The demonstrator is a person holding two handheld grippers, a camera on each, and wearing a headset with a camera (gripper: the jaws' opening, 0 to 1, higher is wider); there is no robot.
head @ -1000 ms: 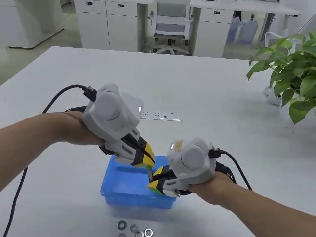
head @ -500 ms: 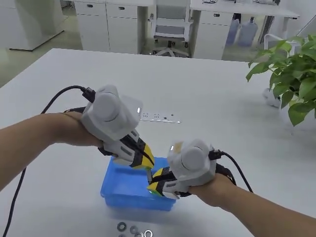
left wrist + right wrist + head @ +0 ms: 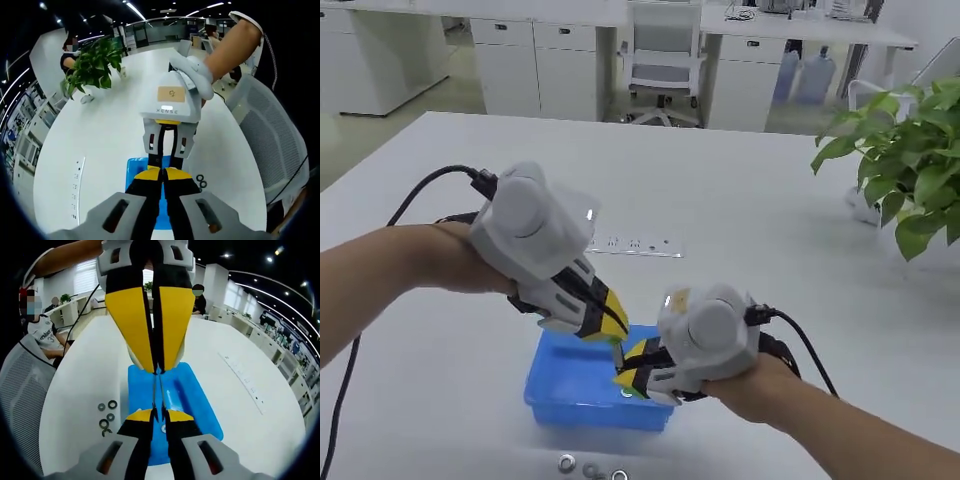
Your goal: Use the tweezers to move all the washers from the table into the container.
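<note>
holding: the left hand-held gripper [image 3: 162, 172] and the right hand-held gripper [image 3: 160, 415] both look pinched shut on the tweezers [image 3: 159, 392], a thin metal strip running between their yellow tips, right over the blue container [image 3: 192, 400].
washers [image 3: 112, 404]: a little cluster on the worktop [image 3: 80, 390] just beside the container's short end, not yet moved. one pale round speck inside the container might be a washer, can't tell.
handling: my guess is they're light, hard, flat and slippery, so they'll skate if nudged. best bet is catching one by the rim or through the hole.
tweezers: probably springy and skinny, easy to twist in the jaws.
in the way: the container wall sits between the tips and the washers, so go up and over. the power strip [image 3: 635, 243] and plant [image 3: 910, 170] are well apart, no bother.
</note>
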